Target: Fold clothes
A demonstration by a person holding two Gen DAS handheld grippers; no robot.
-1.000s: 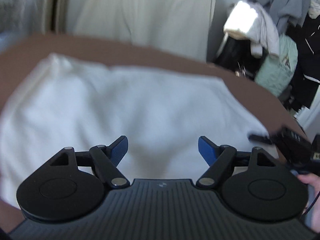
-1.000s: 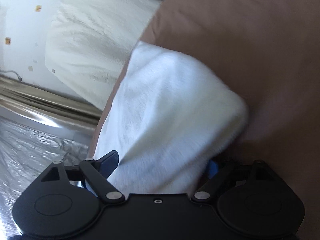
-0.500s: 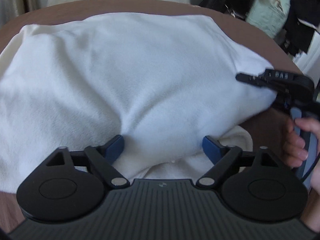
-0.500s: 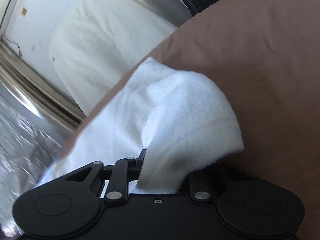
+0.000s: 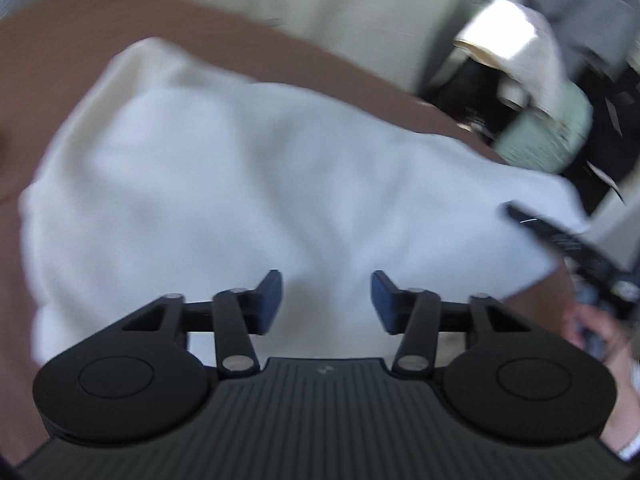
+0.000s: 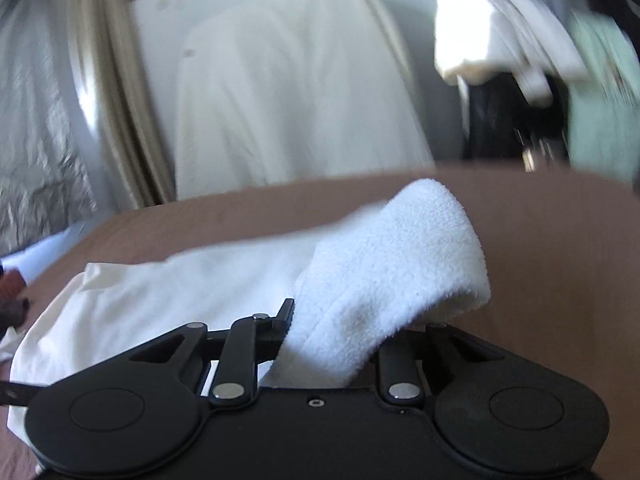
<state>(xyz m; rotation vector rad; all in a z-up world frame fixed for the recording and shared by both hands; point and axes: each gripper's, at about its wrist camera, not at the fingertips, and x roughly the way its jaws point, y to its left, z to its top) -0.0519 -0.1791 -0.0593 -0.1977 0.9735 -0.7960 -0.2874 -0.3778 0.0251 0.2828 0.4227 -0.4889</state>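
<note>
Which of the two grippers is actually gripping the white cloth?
The right gripper: the white fleece cloth bunches between its fingers. The left gripper hovers open above it.

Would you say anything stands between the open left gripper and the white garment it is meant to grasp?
Nothing visible does. The left gripper hangs open directly over the white garment, with only bare fleece between its fingers. The right gripper is shut on the garment's far edge, off to the side.

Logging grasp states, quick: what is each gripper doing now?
Left gripper: open, holding nothing.
Right gripper: closed on the white fleece garment.
</note>
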